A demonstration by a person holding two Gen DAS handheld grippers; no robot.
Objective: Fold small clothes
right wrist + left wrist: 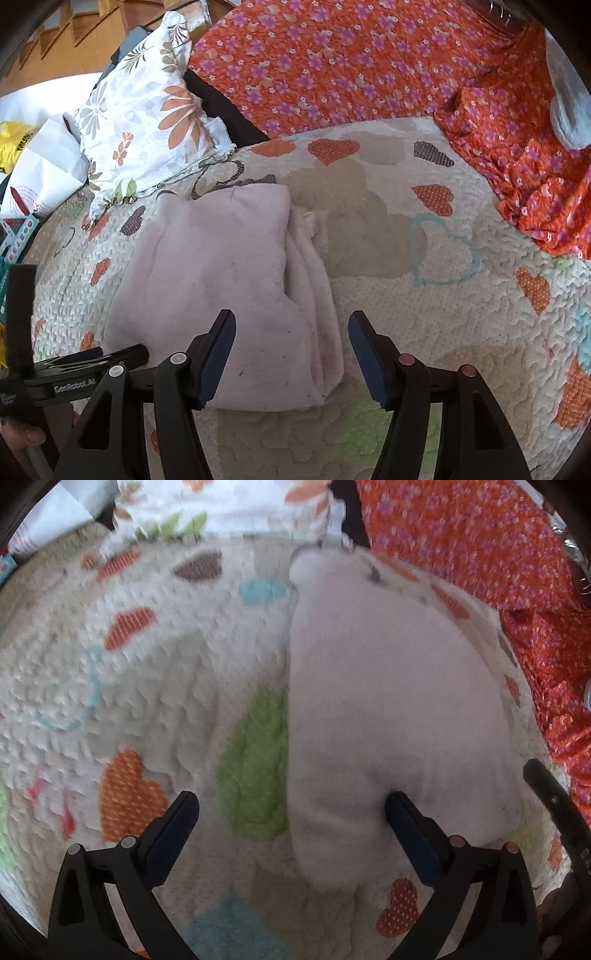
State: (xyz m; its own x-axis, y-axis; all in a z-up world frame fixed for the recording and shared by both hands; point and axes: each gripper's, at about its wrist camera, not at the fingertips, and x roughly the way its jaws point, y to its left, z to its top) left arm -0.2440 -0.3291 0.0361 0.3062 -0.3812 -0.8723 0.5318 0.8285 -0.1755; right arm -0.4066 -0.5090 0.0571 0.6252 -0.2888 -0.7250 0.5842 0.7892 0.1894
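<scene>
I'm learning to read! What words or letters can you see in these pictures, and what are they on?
"GenRobot.AI" as best it reads: on the left gripper.
Yellow bag: dark print, cut off, unreadable.
White paper bag: red print, too small.
Left-edge packaging: blurred.

1. The left wrist camera looks down, close over the heart-patterned quilt [147, 686], along its open fingers.
2. The right wrist camera sits slightly farther back, facing the orange floral cloth [351, 62].
3. Both share the pale pink garment [388, 709] and quilt.
</scene>
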